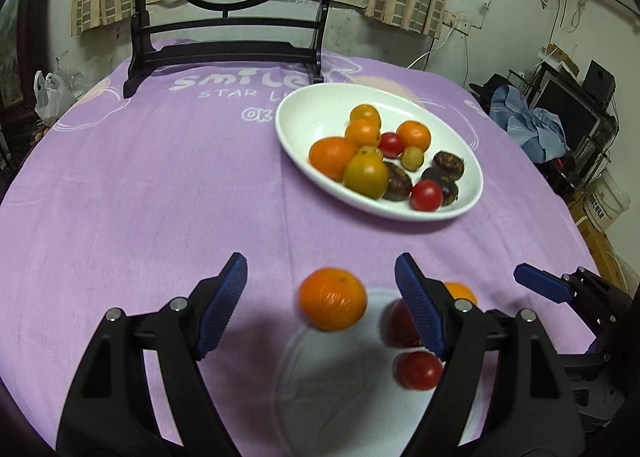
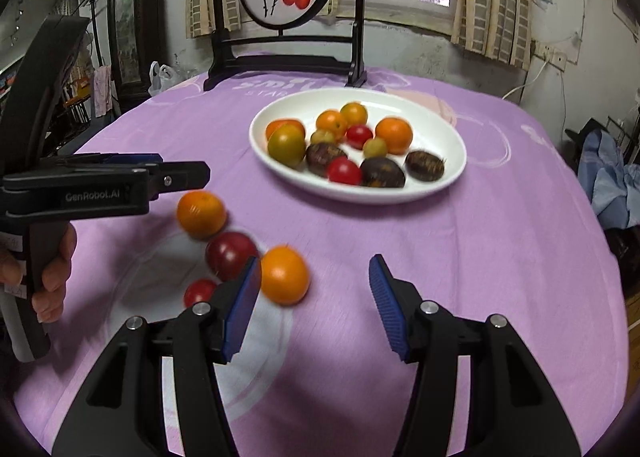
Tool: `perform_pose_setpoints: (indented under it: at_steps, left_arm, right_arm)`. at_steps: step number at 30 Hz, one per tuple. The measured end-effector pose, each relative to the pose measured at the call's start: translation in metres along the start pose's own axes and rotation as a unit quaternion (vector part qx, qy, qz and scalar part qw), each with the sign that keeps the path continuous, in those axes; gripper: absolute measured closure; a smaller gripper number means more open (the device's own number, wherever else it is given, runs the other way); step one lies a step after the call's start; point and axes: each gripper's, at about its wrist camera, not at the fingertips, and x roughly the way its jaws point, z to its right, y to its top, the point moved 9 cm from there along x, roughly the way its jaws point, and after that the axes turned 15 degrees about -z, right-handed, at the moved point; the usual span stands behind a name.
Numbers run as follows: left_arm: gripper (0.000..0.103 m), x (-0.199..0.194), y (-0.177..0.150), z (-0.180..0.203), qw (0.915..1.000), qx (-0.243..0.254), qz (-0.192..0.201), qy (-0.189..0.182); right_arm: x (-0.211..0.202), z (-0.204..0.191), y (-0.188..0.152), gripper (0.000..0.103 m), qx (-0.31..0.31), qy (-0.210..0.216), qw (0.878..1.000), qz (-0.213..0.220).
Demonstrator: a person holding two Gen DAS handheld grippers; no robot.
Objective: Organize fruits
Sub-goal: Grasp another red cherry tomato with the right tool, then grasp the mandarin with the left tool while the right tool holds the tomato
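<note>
In the lower centre of the left wrist view, the left hand-held gripper [image 1: 320, 305] is wide open with nothing in its grip; an orange [image 1: 333, 298] sits between its fingers, touching neither pad, and is slightly blurred. Just right of it lie a dark red fruit [image 1: 402, 323] and a small red tomato [image 1: 418, 370], partly hidden by the right finger, with a second orange [image 1: 464, 292] peeking out behind it. The white plate [image 1: 304, 113], in the upper right of the frame, carries a mixed heap of oranges, tomatoes, greenish fruit and dark brown ones. All of it rests on the purple-clothed tabletop [image 1: 160, 185].

In the right wrist view, the right hand-held gripper [image 2: 314, 307] is also wide open and empty; the second orange lies just beside its left pad, at lower centre. The left hand-held gripper enters from the left edge, above the first orange.

Judgement: four fruits are grouped on the cloth, roughly a dozen are unsorted on the plate. Early to midway, with most of the sorting left.
</note>
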Motion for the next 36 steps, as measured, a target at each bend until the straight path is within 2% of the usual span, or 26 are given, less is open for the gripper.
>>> perform_pose_setpoints:
  at_steps: [6, 10, 20, 21, 24, 30, 36]
  left_arm:
    - [0.022, 0.005, -0.009, -0.007, 1.0000, -0.008, -0.002, -0.001]
    - [0.022, 0.007, -0.011, -0.011, 0.9999, -0.009, -0.003, -0.004]
    - [0.022, 0.007, -0.008, -0.019, 0.9999, -0.014, -0.001, -0.008]
    - [0.022, 0.008, -0.009, -0.019, 0.9998, -0.016, -0.001, -0.008]
    - [0.022, 0.009, -0.009, -0.020, 0.9998, -0.019, -0.003, -0.011]
    - [0.021, 0.012, -0.012, -0.016, 0.9999, -0.010, -0.009, -0.009]
    - [0.021, 0.023, -0.017, -0.010, 0.9997, 0.009, -0.021, 0.005]
  right_arm:
    - [-0.003, -0.016, -0.014, 0.047, -0.009, 0.028, 1.000, -0.011]
    - [-0.001, -0.038, -0.023, 0.047, -0.039, 0.050, 0.998, -0.024]
    - [0.026, -0.075, -0.021, 0.047, -0.082, 0.030, 0.995, -0.056]
    - [0.028, -0.079, -0.019, 0.048, -0.085, 0.028, 0.994, -0.056]
    - [0.035, -0.079, -0.014, 0.075, -0.079, 0.026, 0.994, -0.067]
    - [0.030, -0.071, -0.017, 0.076, -0.067, 0.041, 0.995, -0.066]
    - [0.018, -0.044, -0.027, 0.076, -0.036, 0.049, 0.996, -0.058]
